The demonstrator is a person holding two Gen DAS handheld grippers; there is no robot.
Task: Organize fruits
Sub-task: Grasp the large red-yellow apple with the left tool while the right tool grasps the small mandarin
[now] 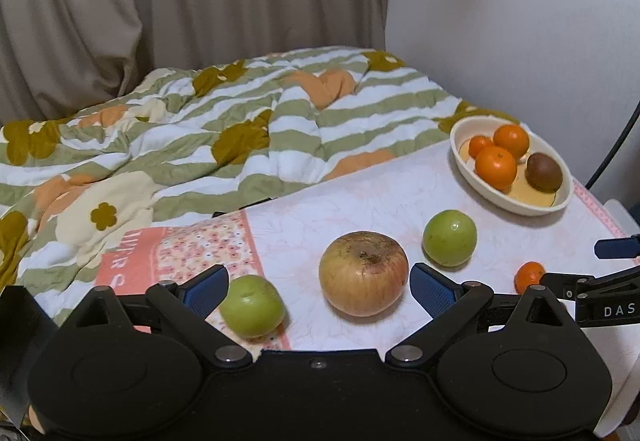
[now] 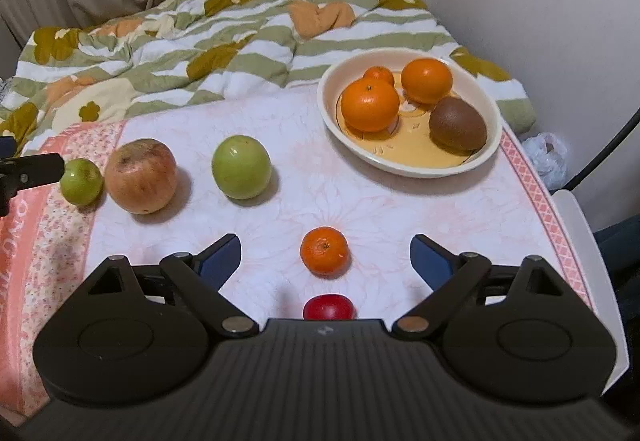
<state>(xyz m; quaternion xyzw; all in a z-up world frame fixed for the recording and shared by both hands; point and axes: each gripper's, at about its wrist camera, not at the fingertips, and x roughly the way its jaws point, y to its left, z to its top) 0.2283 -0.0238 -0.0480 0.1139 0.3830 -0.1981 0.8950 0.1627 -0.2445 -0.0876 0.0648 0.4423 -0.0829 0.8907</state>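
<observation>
A cream oval bowl (image 2: 490,145) (image 1: 516,203) at the back right holds three oranges (image 2: 370,104) and a brown kiwi (image 2: 458,125). On the cloth lie a big reddish-yellow apple (image 1: 363,273) (image 2: 141,175), two green apples (image 1: 252,306) (image 1: 450,238) (image 2: 241,166) (image 2: 81,181), a small mandarin (image 2: 324,251) (image 1: 529,275) and a red fruit (image 2: 329,307) half hidden by the right gripper's body. My left gripper (image 1: 319,286) is open, the big apple between its fingers untouched. My right gripper (image 2: 326,259) is open around the mandarin, not touching it.
The fruits rest on a pink-and-white cloth over a small table (image 2: 588,241) whose white edge shows at the right. Behind lies a rumpled green-striped floral quilt (image 1: 224,129), then beige curtains and a white wall. A dark cable (image 2: 608,149) hangs at the right.
</observation>
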